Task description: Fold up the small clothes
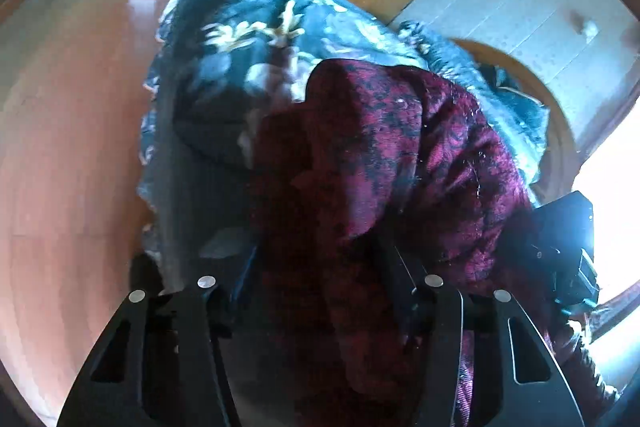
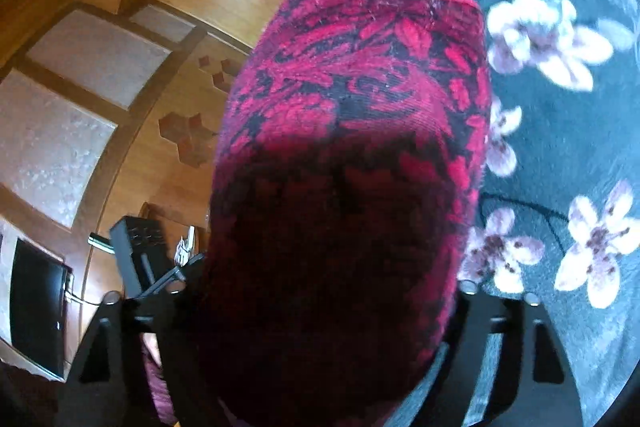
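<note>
- Left wrist view, nearest: the left claw point(image 1: 320, 267) has the dark red and black patterned woven garment point(image 1: 400, 147) bunched between and over its fingers. Its tips are buried in the cloth, so I cannot tell whether the pads press on it.
- Just beyond that claw, the red garment rises in a rumpled hump with no flat, squared edge showing; by my reading its fold is only started.
- Beyond the hump lies the dark blue floral-printed cloth point(image 1: 248, 39), also heaped, on the glossy reddish-brown wooden bench point(image 1: 72, 147). To the claw's right a black device point(image 1: 568, 243) shows, probably the other claw.
- Right wrist view, nearest: the right claw point(image 2: 320, 287) is likewise smothered by the red garment, which fills the gap between its fingers; grip or slack, I cannot tell.
- Ahead of this claw the garment ends in one straight hemmed edge, with the floral cloth to its right.
- Left to do, I judge: flatten, finish folding the red piece, then the floral one.
</note>
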`<control>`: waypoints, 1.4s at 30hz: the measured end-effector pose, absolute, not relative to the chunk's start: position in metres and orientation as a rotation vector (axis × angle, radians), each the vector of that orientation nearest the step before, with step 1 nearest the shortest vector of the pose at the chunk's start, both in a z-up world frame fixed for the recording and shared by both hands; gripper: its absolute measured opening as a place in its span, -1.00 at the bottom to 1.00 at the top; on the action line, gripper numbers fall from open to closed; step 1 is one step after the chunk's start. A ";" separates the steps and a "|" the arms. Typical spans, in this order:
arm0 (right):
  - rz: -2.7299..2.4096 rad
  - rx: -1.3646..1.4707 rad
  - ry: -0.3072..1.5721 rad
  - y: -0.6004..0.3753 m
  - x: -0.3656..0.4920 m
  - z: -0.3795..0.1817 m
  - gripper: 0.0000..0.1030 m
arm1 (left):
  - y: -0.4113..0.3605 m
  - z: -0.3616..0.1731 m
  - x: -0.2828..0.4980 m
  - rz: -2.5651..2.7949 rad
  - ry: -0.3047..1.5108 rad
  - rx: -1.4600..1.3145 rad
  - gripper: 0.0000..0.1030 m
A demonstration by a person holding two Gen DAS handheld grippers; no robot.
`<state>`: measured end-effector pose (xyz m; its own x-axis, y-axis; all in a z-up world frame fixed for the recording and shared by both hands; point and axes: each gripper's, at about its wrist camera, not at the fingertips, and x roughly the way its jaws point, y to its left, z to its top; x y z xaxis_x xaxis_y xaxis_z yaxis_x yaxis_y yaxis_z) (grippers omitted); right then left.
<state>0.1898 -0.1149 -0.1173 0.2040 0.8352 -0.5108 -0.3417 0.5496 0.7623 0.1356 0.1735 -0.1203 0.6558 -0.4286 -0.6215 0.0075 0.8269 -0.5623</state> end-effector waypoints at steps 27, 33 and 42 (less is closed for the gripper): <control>0.471 0.531 1.001 -0.340 0.195 -0.133 0.87 | -0.071 -0.087 0.227 -0.379 0.878 -0.118 -0.01; 0.332 0.241 0.798 -0.315 0.169 -0.051 0.79 | -0.070 -0.073 0.216 -0.300 0.812 -0.035 -0.01; 0.223 0.088 0.819 -0.248 0.232 -0.057 0.42 | -0.063 -0.087 0.224 -0.246 0.818 -0.032 0.19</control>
<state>0.2319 -0.2476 -0.0565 0.6608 0.2307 -0.7142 -0.1628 0.9730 0.1637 0.2236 -0.0626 -0.0866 0.6566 -0.2297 -0.7184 0.2052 0.9710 -0.1228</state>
